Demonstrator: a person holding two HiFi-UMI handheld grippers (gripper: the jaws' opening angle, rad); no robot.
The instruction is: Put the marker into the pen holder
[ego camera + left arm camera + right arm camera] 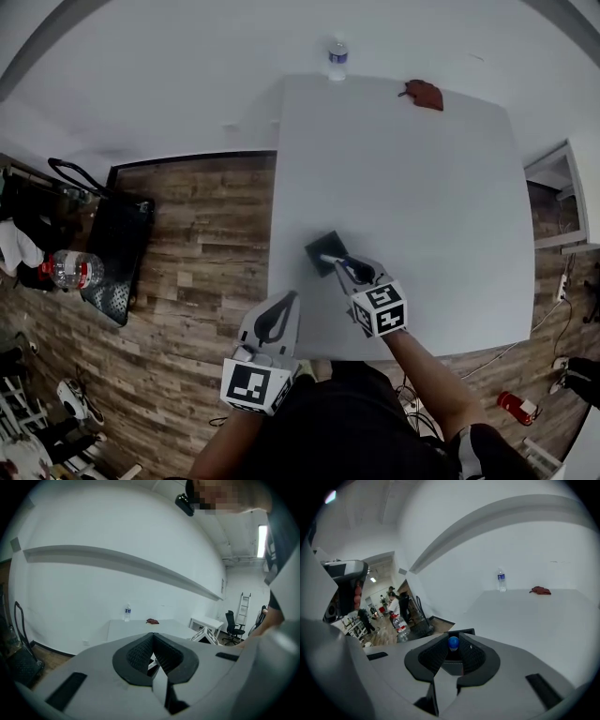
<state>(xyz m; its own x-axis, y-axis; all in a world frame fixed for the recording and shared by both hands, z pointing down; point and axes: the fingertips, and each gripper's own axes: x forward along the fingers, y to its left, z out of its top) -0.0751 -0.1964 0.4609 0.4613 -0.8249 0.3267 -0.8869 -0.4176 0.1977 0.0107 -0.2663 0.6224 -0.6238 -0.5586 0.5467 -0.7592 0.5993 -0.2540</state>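
Observation:
A black square pen holder (324, 251) stands near the front left of the white table (412, 178). My right gripper (351, 269) is just right of it, shut on a white marker (332, 259) whose free end reaches over the holder's opening. In the right gripper view the marker's blue end (453, 642) shows between the fingers (473, 654), with the holder's black rim (464, 631) just beyond. My left gripper (282, 306) hovers at the table's front left edge, jaws together and holding nothing; its own view shows the fingertips (153, 637) meeting.
At the table's far edge stand a water bottle (337, 58) and a reddish cloth (424, 94). On the wooden floor to the left lie a black bag (117, 253) and a large bottle (73, 270). A second white desk (562, 187) is at the right.

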